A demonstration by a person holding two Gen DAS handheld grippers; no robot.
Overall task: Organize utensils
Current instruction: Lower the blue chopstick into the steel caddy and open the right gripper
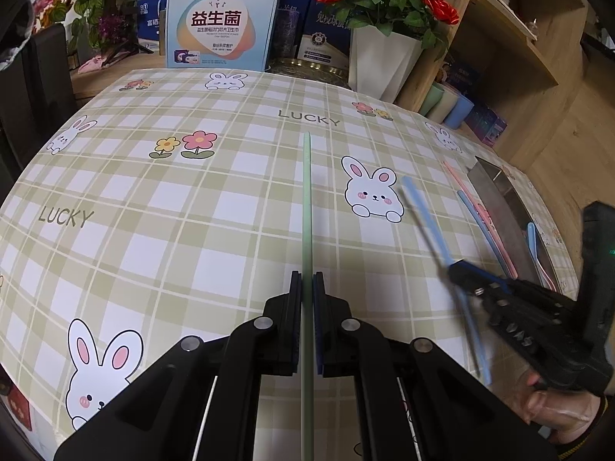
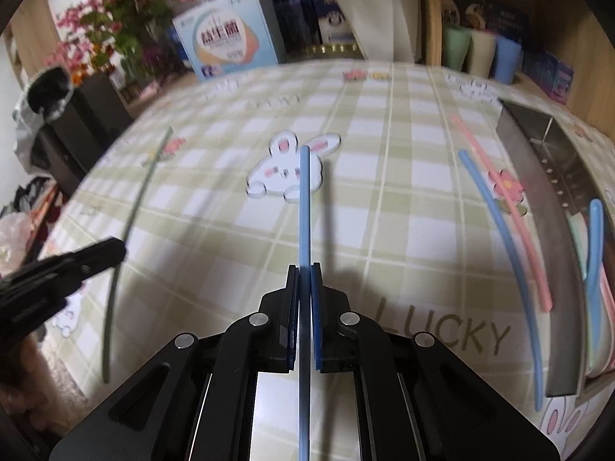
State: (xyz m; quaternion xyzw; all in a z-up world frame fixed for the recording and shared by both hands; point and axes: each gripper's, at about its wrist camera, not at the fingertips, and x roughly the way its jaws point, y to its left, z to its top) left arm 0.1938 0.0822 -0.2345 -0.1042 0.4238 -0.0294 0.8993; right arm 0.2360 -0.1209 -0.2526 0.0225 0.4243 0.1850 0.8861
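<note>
The left gripper [image 1: 306, 280] had its two fingers pressed onto a green chopstick [image 1: 306, 199], which ran straight out ahead between them and back under the gripper body, its far tip lying past the fingertips over the checked tablecloth [image 1: 184, 207]. The right gripper [image 2: 305, 269] pinched a blue chopstick [image 2: 304, 207] the same way, the stick reaching forward from between the pads toward a printed rabbit on the cloth. Seen from the left wrist camera, that right gripper sat off to the right of the left fingers, its blue stick slanting and blurred. Farther to the right of the right fingers, a second blue chopstick [image 2: 507, 238] and a pink chopstick [image 2: 503, 207] lay side by side on the cloth, just beside a long metal tray [image 2: 538, 176]. Inside the tray's near end rested more utensils [image 2: 595, 253] in blue, green and pink; what kind they were could not be told. Beyond the far table edge stood a pale blue box [image 1: 221, 25], a white pot of red roses [image 1: 384, 57] and a row of pastel cups [image 2: 482, 53].
</note>
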